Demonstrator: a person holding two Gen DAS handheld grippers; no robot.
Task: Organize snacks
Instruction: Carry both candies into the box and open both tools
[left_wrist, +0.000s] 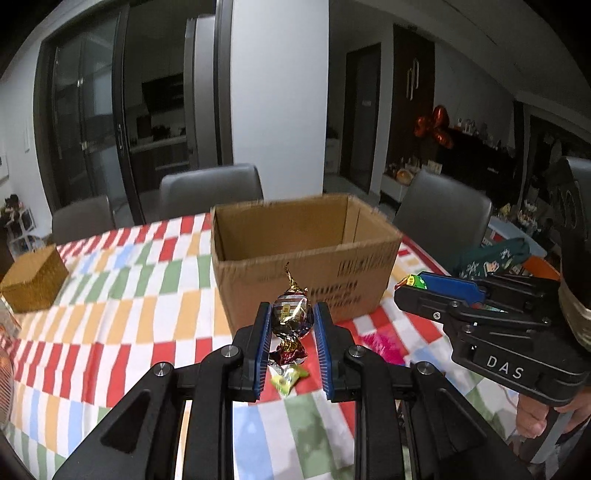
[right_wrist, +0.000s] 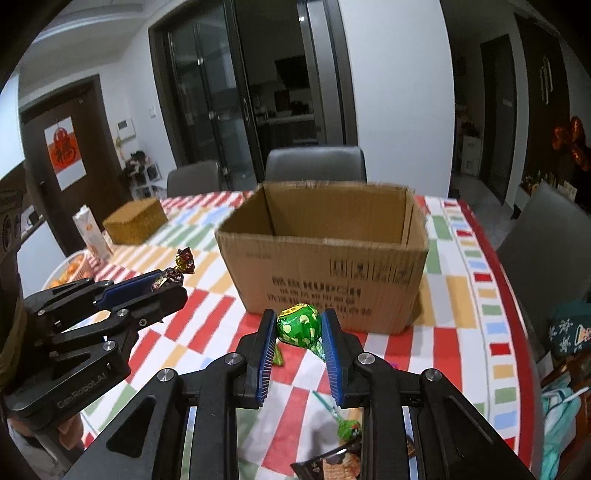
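Note:
My left gripper (left_wrist: 291, 317) is shut on a foil-wrapped candy (left_wrist: 291, 314), brown, silver and gold with twisted ends, held above the chequered tablecloth in front of the open cardboard box (left_wrist: 306, 254). My right gripper (right_wrist: 299, 326) is shut on a round green lollipop (right_wrist: 297, 325) just short of the same cardboard box (right_wrist: 325, 266). Each view shows the other gripper from the side: the right gripper (left_wrist: 410, 286) with a bit of green wrapper, the left gripper (right_wrist: 170, 282) with the foil candy (right_wrist: 181, 264). The box looks empty inside.
A gold woven box (left_wrist: 35, 278) and a carton (right_wrist: 92, 232) stand at the left of the table. Loose snacks lie below the grippers: a green lollipop (right_wrist: 349, 428), a dark packet (right_wrist: 332, 463), a pink wrapper (left_wrist: 382, 345). Grey chairs (left_wrist: 210, 190) ring the table.

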